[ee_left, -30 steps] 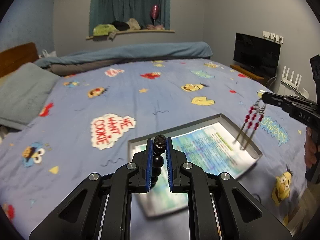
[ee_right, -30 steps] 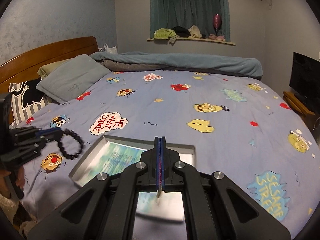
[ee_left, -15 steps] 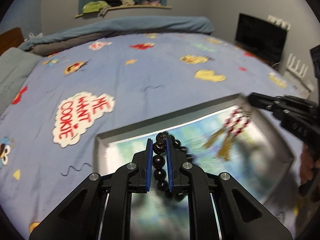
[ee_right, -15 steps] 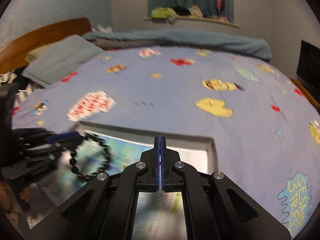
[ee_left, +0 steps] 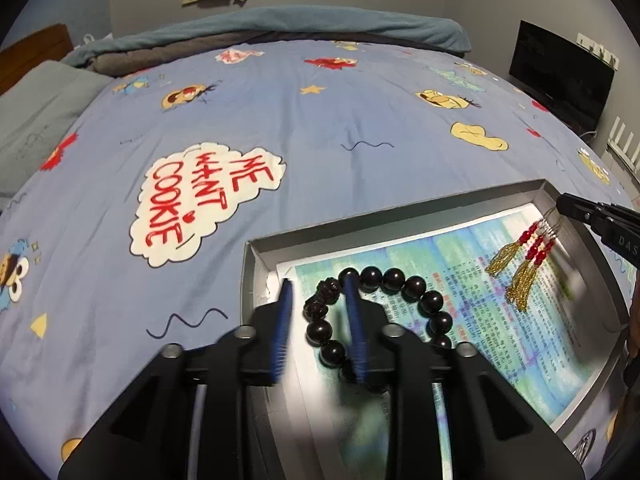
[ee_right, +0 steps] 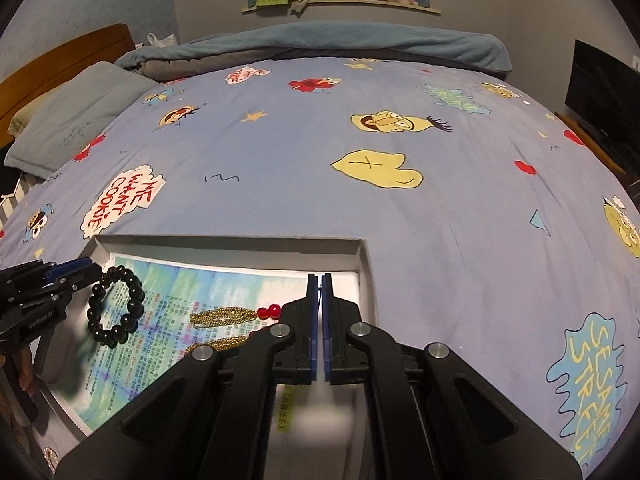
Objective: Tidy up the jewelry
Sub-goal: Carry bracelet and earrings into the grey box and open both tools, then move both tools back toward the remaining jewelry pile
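A grey metal tray lined with printed paper lies on the bedspread. The dark bead bracelet rests on the paper at the tray's left end. My left gripper straddles part of it. Its jaws are opening, and the blue pads stand off the beads. Red-and-gold tassel earrings lie on the paper at the right end. Their wire hooks run up into my right gripper. Only a thin slit shows between its pads, which pinch the hooks.
The tray sits near the front of a wide blue cartoon bedspread. A grey pillow and wooden headboard are at far left. A rolled duvet lies along the back. A dark TV stands right. A small sparkly piece lies beside the tray.
Both grippers came down to the tray. The bracelet and the earrings went from hanging in the air to lying on the paper. The left jaws spread apart off the beads.
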